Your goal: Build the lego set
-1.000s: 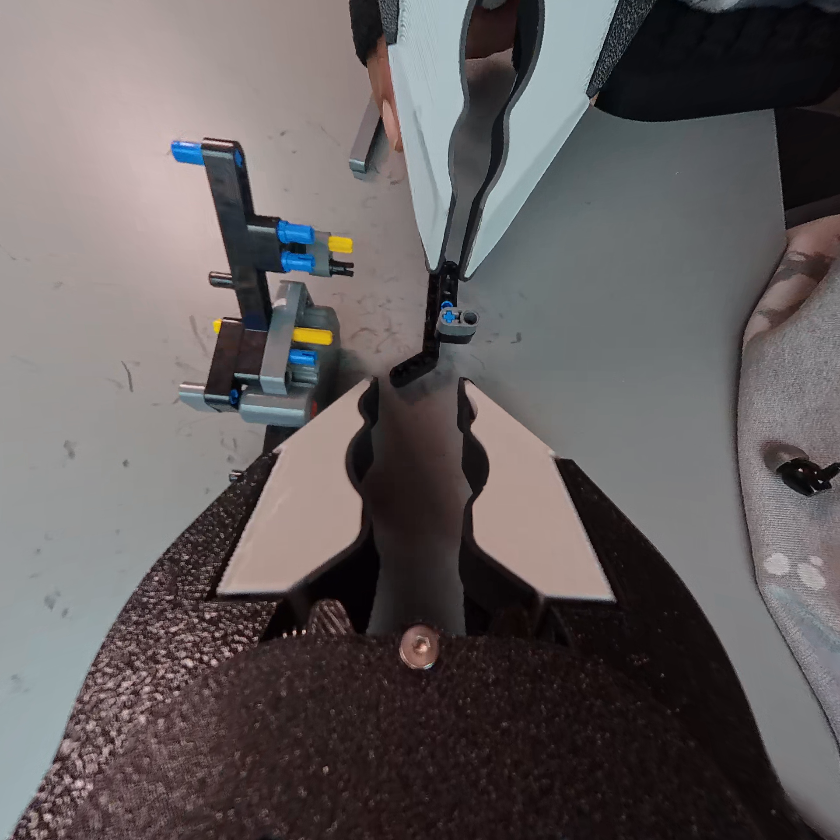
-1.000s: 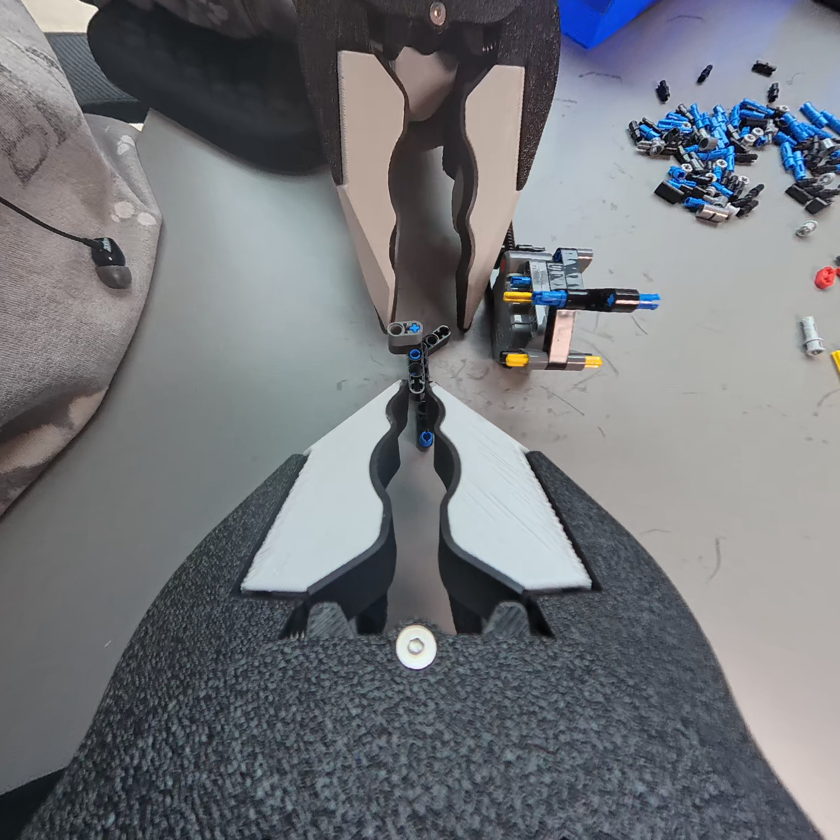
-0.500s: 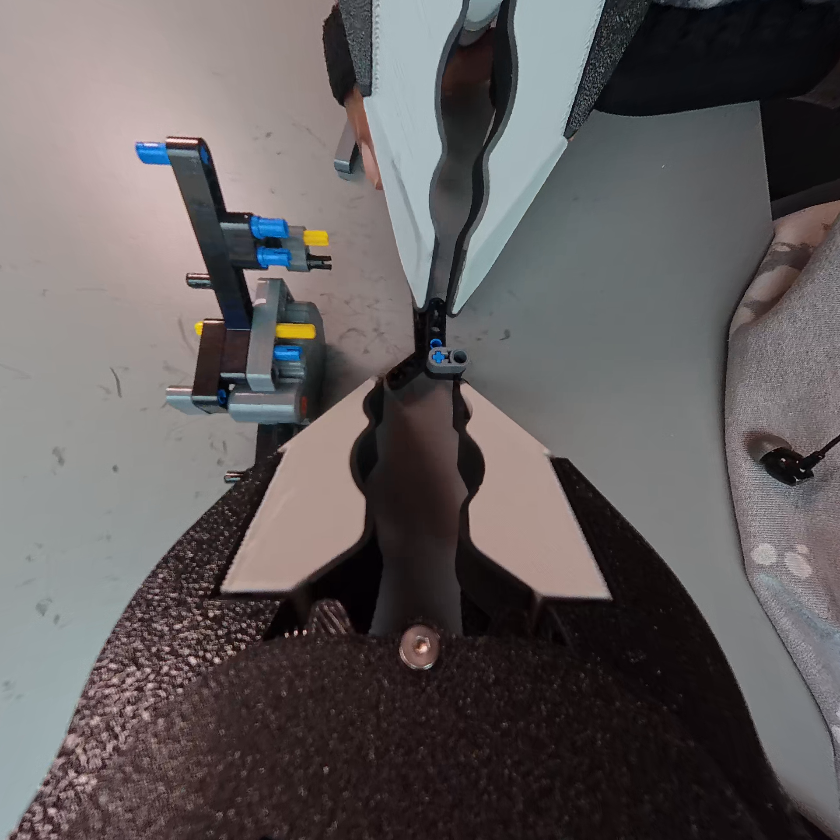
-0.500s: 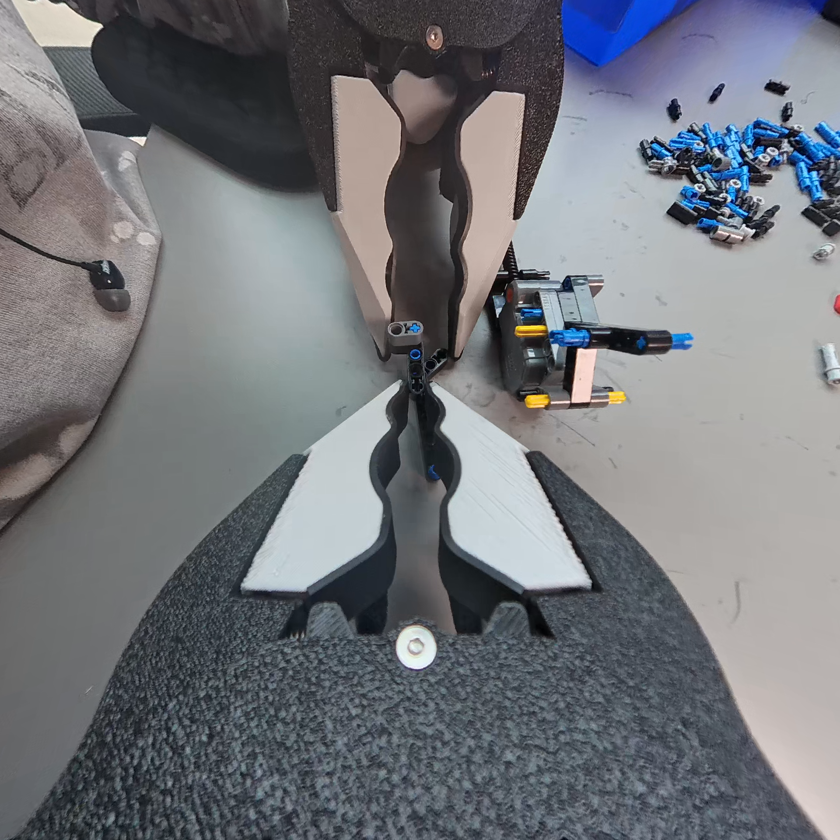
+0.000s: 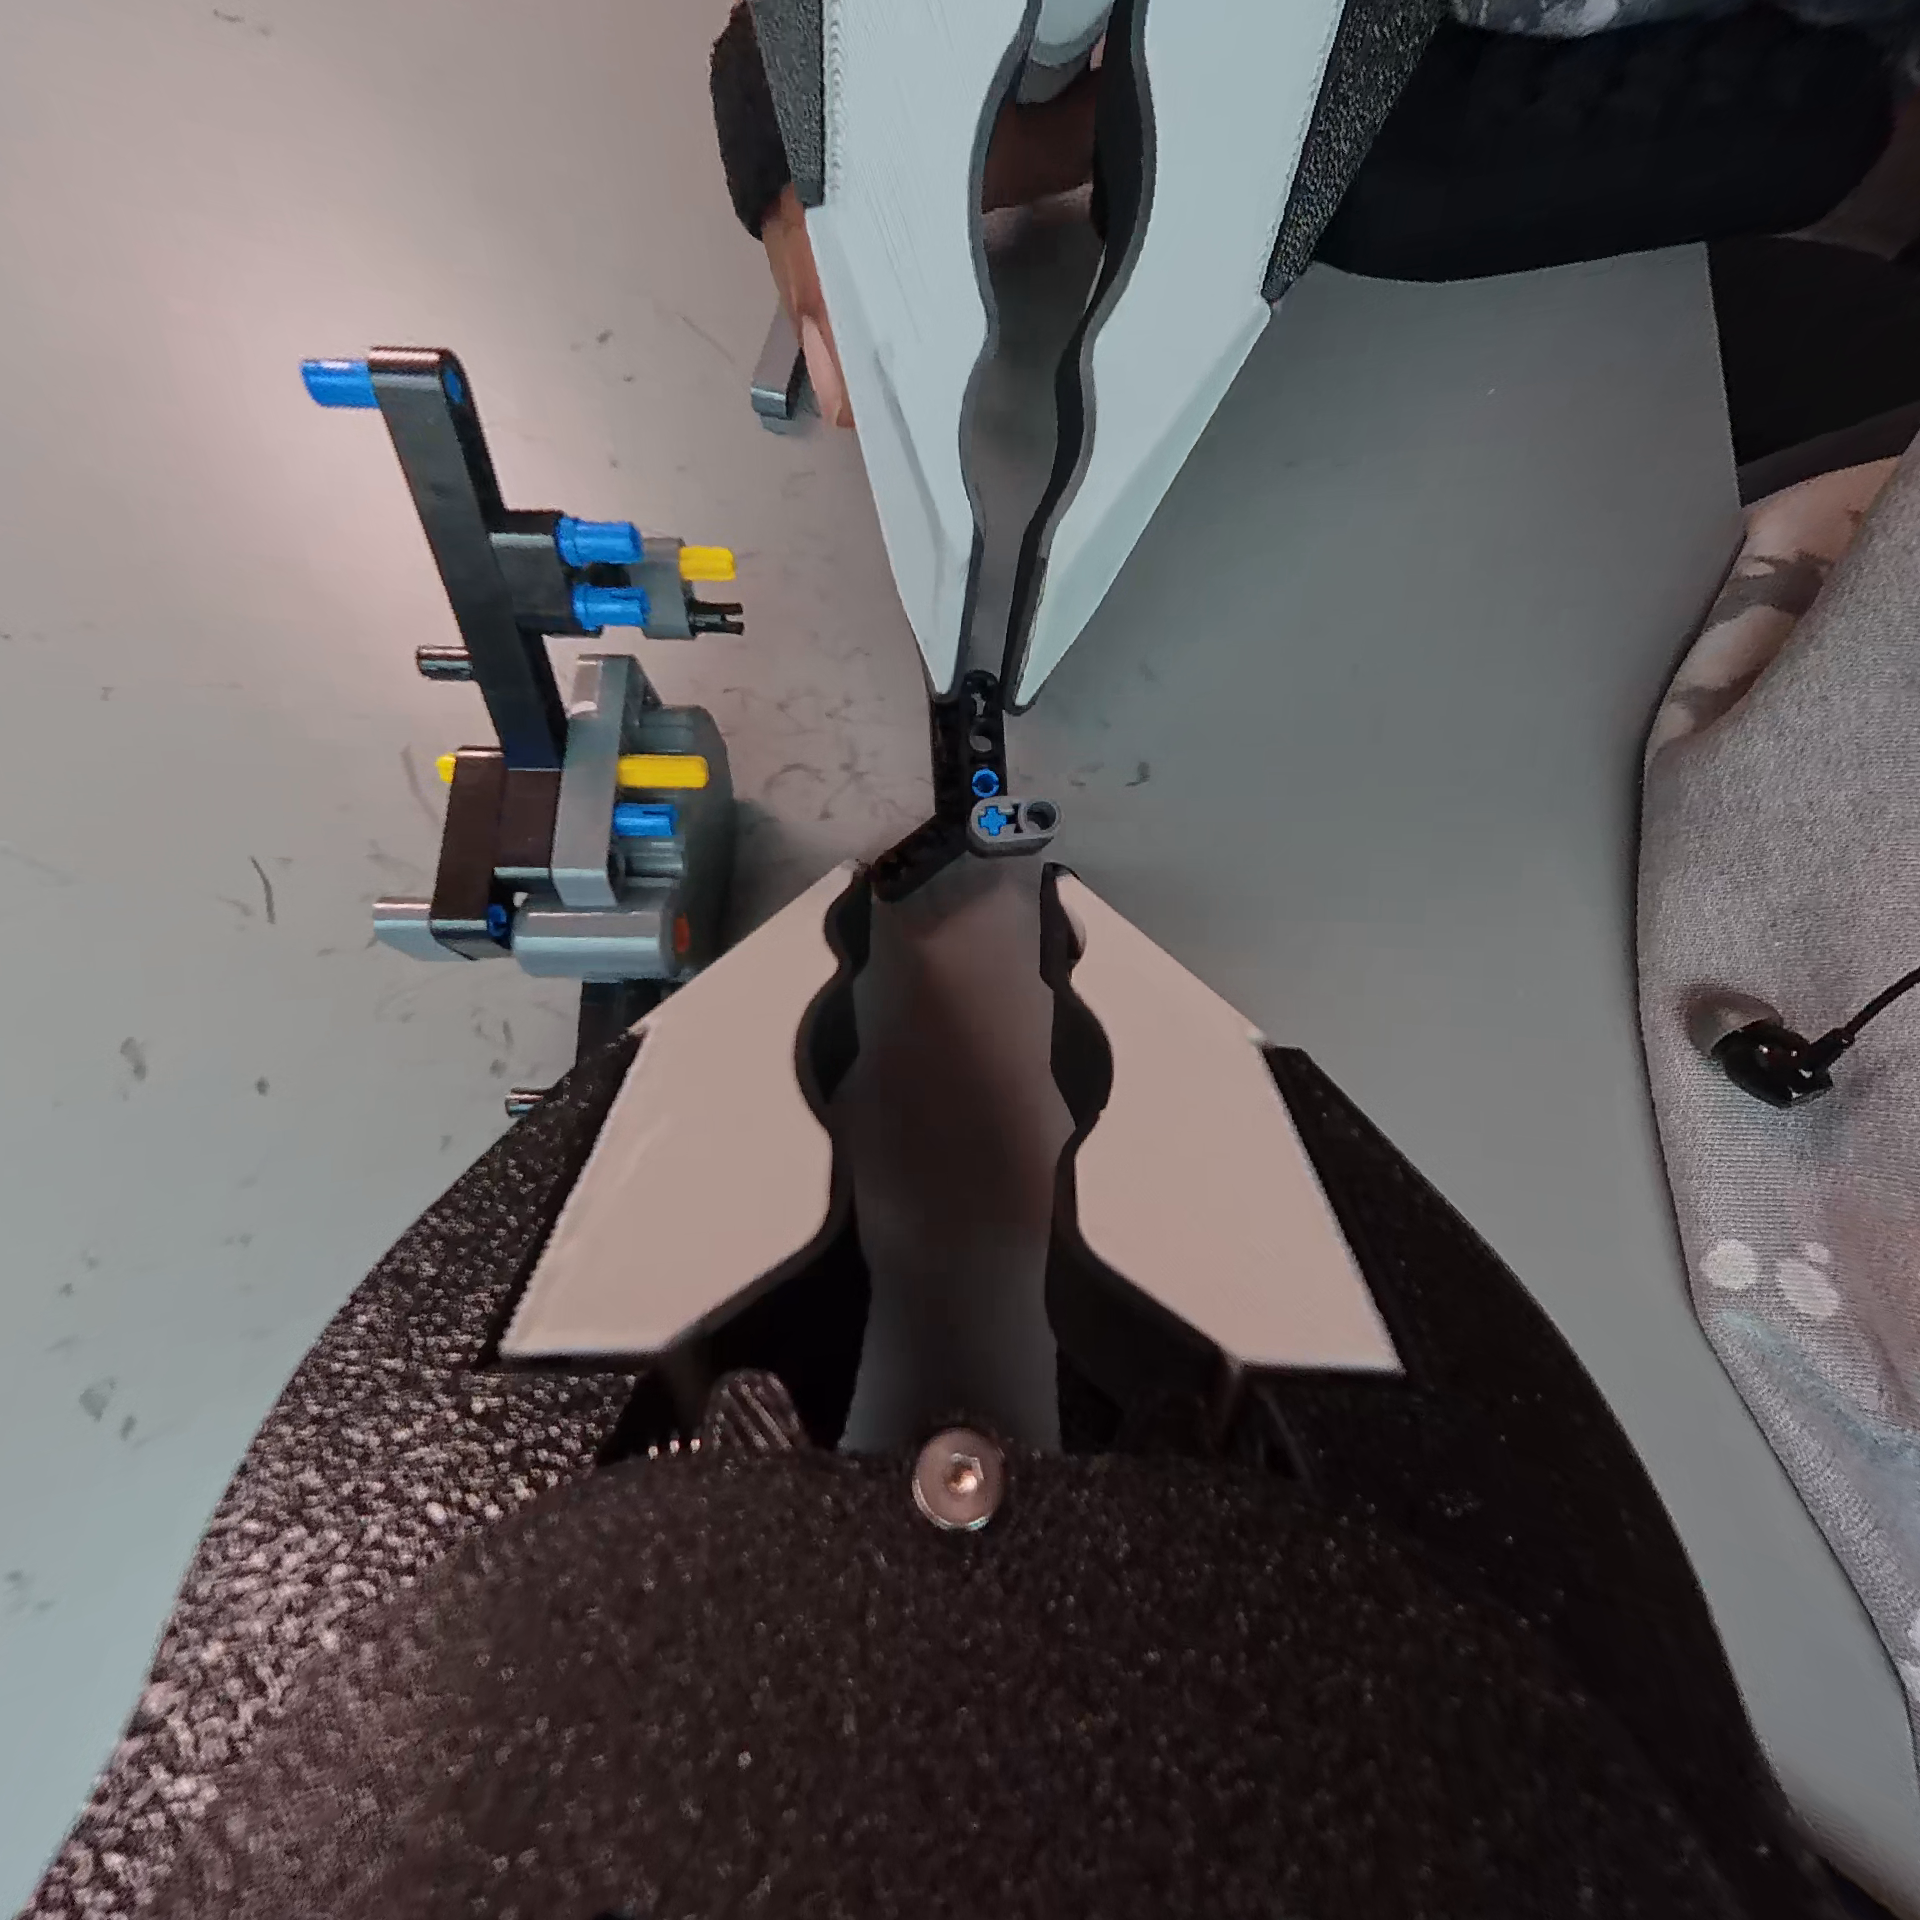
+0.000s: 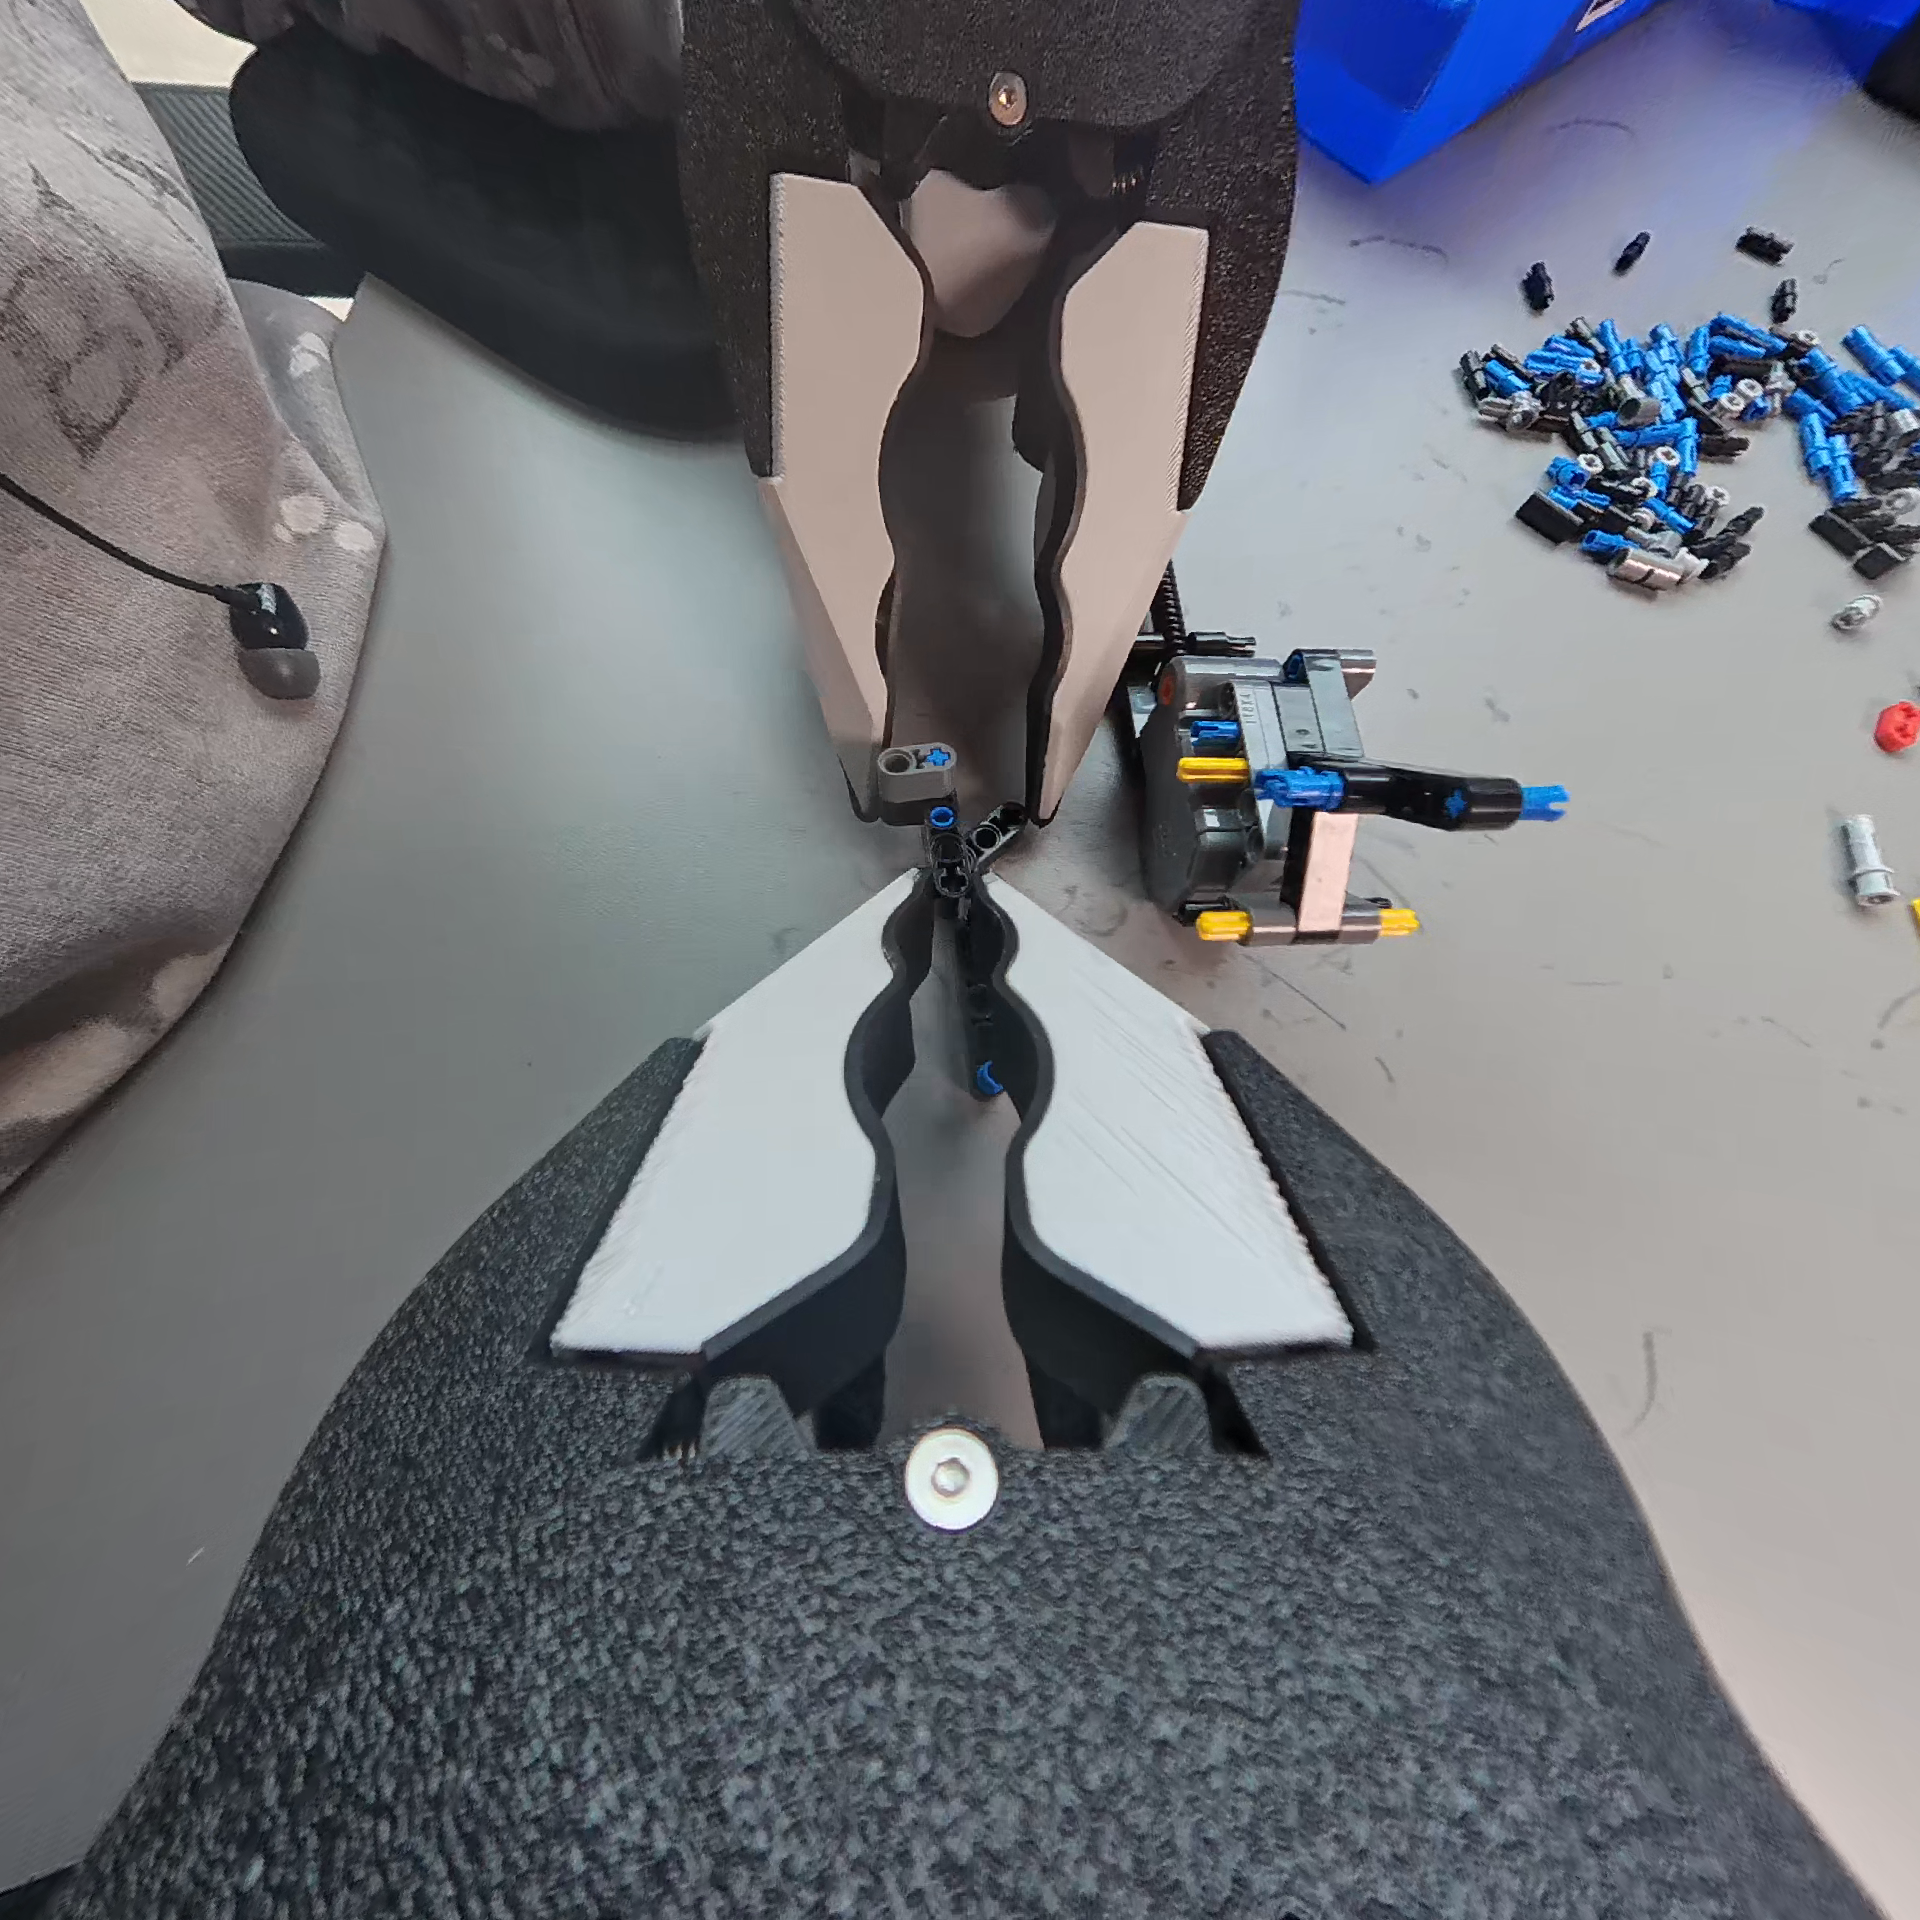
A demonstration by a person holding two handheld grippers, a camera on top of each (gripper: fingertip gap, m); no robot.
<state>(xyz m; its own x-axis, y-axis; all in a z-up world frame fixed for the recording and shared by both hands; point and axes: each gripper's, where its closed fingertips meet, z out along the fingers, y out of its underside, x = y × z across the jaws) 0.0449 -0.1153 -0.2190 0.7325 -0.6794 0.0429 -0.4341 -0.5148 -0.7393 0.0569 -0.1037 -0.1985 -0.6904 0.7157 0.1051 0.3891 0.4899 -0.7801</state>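
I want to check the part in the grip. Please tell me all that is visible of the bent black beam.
The bent black beam looks like hard plastic with a row of round holes and one angled end. A blue pin sits in it, and a small grey connector hangs at the bend. The right hand-held gripper pinches its straight part above the table; its angled end points toward the left hand-held gripper.

Hidden, cropped or unreadable bits

Black bent beam (image 6: 974, 997): its middle is pinched out of sight between the right gripper (image 6: 951, 883) tips. Blue box (image 6: 1538, 73) is cut by the top edge (only a corner shows), and the loose pin pile (image 6: 1704, 436) runs off the right edge, pieces too small to sort. The left gripper (image 5: 951, 883) body covers the lower corner of the half-built model (image 5: 561, 758).
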